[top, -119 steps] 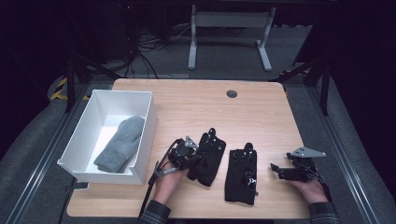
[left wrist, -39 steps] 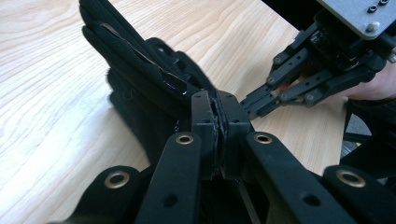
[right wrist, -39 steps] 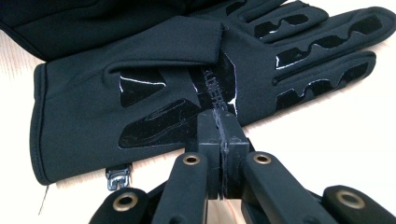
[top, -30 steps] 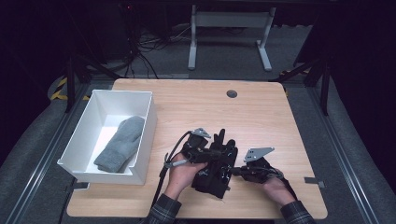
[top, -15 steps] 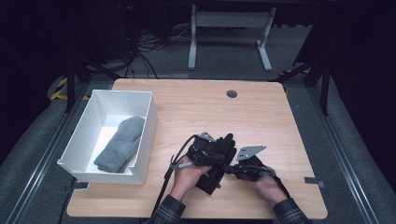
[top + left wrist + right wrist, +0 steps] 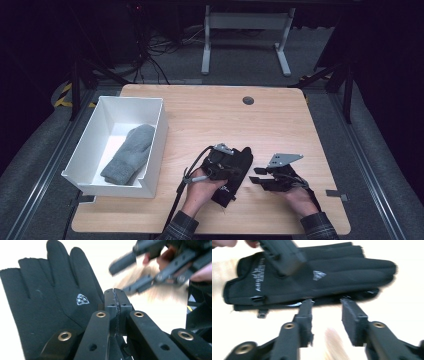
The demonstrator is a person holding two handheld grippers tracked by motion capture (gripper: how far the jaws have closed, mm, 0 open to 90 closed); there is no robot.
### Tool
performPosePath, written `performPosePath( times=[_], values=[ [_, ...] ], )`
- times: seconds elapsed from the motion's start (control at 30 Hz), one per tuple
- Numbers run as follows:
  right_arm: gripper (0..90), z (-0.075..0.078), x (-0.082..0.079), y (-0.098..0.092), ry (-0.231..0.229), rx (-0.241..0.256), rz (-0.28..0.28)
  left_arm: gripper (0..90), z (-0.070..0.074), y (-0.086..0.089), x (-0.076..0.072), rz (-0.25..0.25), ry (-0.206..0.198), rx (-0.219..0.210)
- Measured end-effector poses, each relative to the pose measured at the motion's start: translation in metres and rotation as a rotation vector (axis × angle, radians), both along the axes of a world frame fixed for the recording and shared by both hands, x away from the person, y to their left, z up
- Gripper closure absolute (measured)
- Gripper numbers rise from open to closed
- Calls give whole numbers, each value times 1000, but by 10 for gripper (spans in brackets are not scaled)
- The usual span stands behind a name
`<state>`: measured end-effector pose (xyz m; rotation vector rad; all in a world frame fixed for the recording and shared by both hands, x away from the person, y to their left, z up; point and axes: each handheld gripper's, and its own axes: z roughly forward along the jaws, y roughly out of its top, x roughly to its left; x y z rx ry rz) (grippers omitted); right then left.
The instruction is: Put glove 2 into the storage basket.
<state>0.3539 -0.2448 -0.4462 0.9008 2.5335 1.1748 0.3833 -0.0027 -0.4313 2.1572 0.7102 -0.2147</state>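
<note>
Jaws first: on the left gripper [image 6: 115, 293] they are pressed flat together with nothing between them, their tips resting over the edge of the black gloves [image 6: 235, 175]. On the right gripper [image 6: 325, 312] they stand spread apart, pointed at the long side of the gloves and just short of touching.

The gloves lie near the front middle of the wooden surface [image 6: 210, 115], one stacked on top of the other, fingers pointing away from the person. From the right gripper view the lower one peeks out as a thin dark edge under the upper.

They look light, thin and floppy, a stretchy knit or fleece with no stiffness at all, so I'd expect them to sag and fold from any single hold, and the pair could slide apart if only the top layer is caught. Pinching both layers together at the cuff or along the side edge seems the surest grip; the fabric should not be slippery or fragile.

A small pale emblem sits on the back of the top glove, and pale lettering runs across the cuff, too blurred to read.

Off to the left, a white bin [image 6: 159, 131] holds a grey mitten [image 6: 129, 154].
</note>
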Motion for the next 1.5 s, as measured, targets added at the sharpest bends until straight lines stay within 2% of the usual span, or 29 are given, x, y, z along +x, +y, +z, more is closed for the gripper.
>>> performPosePath(
  times=[0.1,0.23,0.3,0.5,0.67,0.83,0.97,1.1,1.2,1.27,1.37,1.5],
  values=[
    [403,-1,2,-16,-14,-1,-60,899,-7,-7,-5,-18,10,9],
    [281,-4,4,-36,-25,-11,-122,899,-16,-16,-12,-49,14,61],
    [257,-4,4,-48,-30,-9,-161,900,-19,-17,-15,-51,11,85],
    [220,-6,6,-71,-45,-6,-230,900,-24,-10,-19,-51,0,130],
    [183,-11,9,-74,-39,-18,-254,900,-21,1,-23,-30,-28,171],
    [155,-15,11,-72,-44,-49,-265,900,-20,18,-23,0,-35,197],
    [155,-17,11,-71,-48,-56,-268,900,-18,29,-24,22,-39,203],
    [153,-19,12,-70,-46,-69,-268,892,-13,35,-22,26,-63,181],
    [149,-21,13,-70,-42,-76,-270,815,-5,38,-19,27,-84,182],
    [143,-22,13,-69,-43,-80,-270,745,1,40,-16,23,-101,168],
    [123,-23,13,-69,-47,-82,-269,567,7,42,-8,29,-123,184],
    [108,-23,14,-69,-48,-86,-268,398,11,41,3,18,-155,202]
  ],
)
